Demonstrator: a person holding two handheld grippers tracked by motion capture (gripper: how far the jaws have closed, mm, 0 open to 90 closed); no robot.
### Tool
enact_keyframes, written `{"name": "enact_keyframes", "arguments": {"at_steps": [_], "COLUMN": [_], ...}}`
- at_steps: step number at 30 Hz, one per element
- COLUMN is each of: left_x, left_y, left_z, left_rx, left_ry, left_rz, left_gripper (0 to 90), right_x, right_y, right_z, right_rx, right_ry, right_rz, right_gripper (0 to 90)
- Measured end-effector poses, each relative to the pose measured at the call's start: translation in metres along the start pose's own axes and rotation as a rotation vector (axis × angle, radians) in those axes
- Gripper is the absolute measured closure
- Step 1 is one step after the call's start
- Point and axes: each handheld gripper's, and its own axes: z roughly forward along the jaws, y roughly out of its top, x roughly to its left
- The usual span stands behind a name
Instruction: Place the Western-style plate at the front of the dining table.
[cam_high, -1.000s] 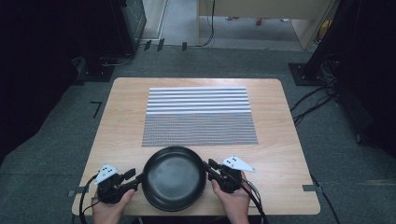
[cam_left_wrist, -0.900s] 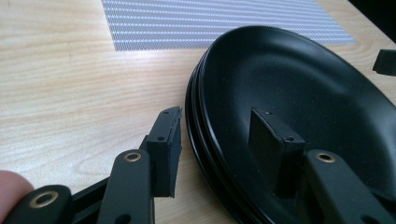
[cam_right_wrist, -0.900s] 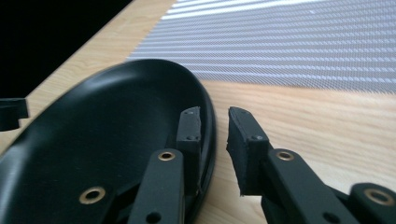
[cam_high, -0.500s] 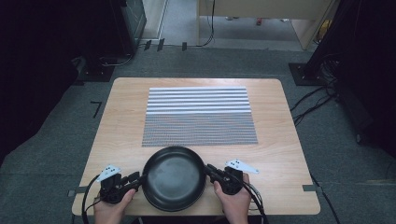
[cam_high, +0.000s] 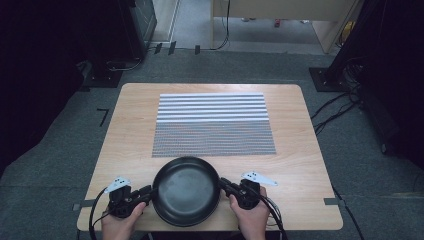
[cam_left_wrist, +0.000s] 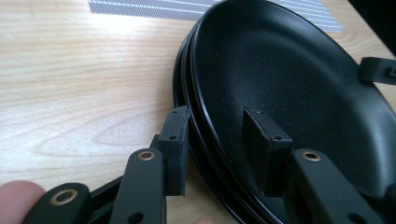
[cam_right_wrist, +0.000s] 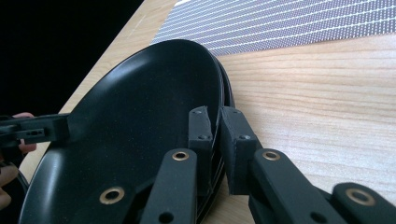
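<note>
Black pan (cam_high: 186, 191) — rim pinched by right tongs (cam_high: 226, 185), bracketed by left tongs (cam_high: 148, 191) short of contact; lift from counter (cam_high: 295, 165) outstanding — striped mat (cam_high: 212, 122) beyond.

Both hands low at the near edge of the worktop (cam_high: 125, 130), one on each side, forearms coming in from below. Left gripper (cam_high: 146, 191) pointing in toward the middle, jaws a little apart, one on each side of the black pan's (cam_high: 186, 191) rim, outer one touching it. Right gripper (cam_high: 224, 184) pointing in from the other side, jaws just closing, now pinched tight on the rim. Left hand (cam_high: 120, 222) and right hand (cam_high: 251, 216) wrapped around the gripper bodies.
</note>
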Motion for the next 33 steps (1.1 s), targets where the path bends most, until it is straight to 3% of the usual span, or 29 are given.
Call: {"name": "enact_keyframes", "arguments": {"at_steps": [6,16,23,28,33], "left_x": [0.001,0.002,0.008,0.013,0.011], "left_y": [0.0,0.001,0.003,0.005,0.004], "left_z": [0.001,0.0,-0.007,-0.015,-0.015], "left_rx": [0.003,0.005,-0.015,-0.041,-0.037], "left_ry": [-0.021,-0.021,-0.027,-0.017,0.011], "left_rz": [-0.019,-0.033,-0.055,-0.071,-0.046], "left_gripper": [62.7,65.0,65.2,68.5,72.1], "right_x": [0.001,0.005,0.008,0.012,0.011], "right_y": [0.0,0.001,0.002,0.001,0.002], "right_z": [0.0,0.004,0.01,0.017,0.022], "right_rx": [0.008,0.013,0.045,0.072,0.078], "right_ry": [0.004,-0.011,0.016,0.044,0.047], "right_rz": [0.043,0.035,0.051,0.045,0.051], "right_gripper": [84.7,85.0,84.8,84.0,83.1]}}
